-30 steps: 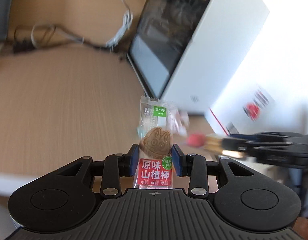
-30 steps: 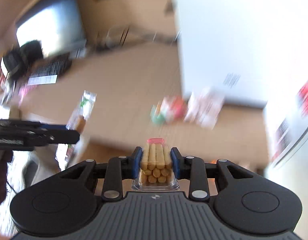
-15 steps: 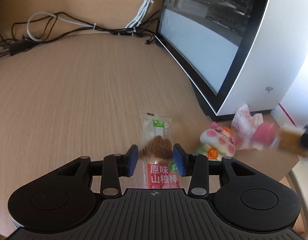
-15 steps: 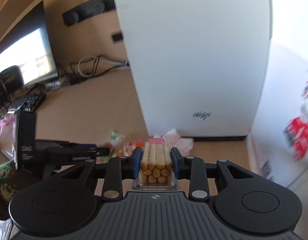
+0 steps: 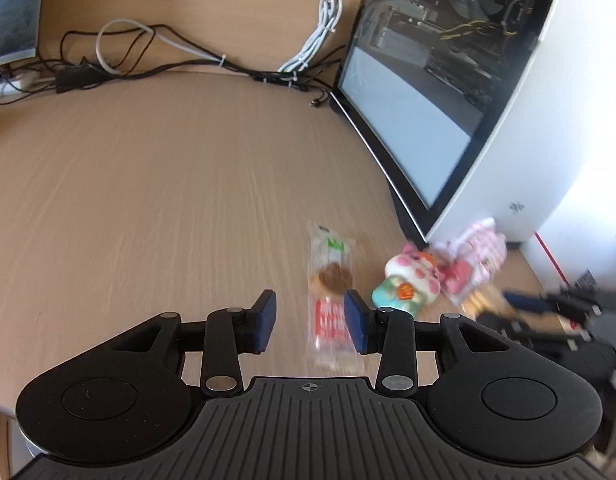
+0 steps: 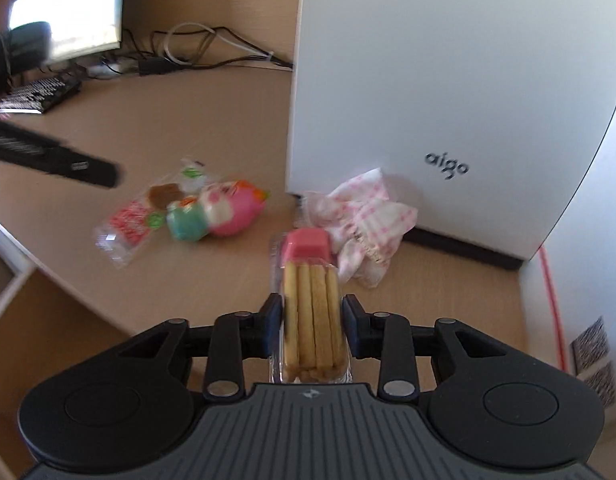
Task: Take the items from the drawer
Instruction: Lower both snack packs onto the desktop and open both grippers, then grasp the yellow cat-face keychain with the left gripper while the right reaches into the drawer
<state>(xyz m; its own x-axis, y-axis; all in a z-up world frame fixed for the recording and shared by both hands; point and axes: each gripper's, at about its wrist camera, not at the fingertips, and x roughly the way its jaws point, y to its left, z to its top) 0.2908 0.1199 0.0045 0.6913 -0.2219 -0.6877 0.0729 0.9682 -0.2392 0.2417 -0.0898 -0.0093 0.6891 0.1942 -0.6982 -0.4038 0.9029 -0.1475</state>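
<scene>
My left gripper [image 5: 310, 322] is open just above the wooden desk [image 5: 148, 200]. A clear hawthorn snack packet [image 5: 332, 292] with a red label lies flat on the desk between its fingers, close to the right pad. My right gripper [image 6: 312, 316] is shut on a clear pack of biscuit sticks [image 6: 312, 312] with a pink end. It holds the pack over the desk in front of a pink checked cloth [image 6: 364, 220]. The snack packet [image 6: 136, 220] lies to the left, beside a pink and teal cat toy [image 6: 216, 212]. The left gripper [image 6: 68, 164] shows as a blurred dark bar.
A white computer case [image 6: 428, 100] stands close behind the cloth, its glass side [image 5: 428, 120] facing the left gripper. Cables [image 5: 188, 60] run along the back wall. A monitor [image 6: 68, 8] and keyboard [image 6: 36, 96] sit far left. A lower wooden surface [image 6: 48, 340] lies below the desk edge.
The left gripper opened and let go of the snack packet, which now lies on the desk. The right gripper moved down toward the desk by the cloth, still holding the biscuit sticks.
</scene>
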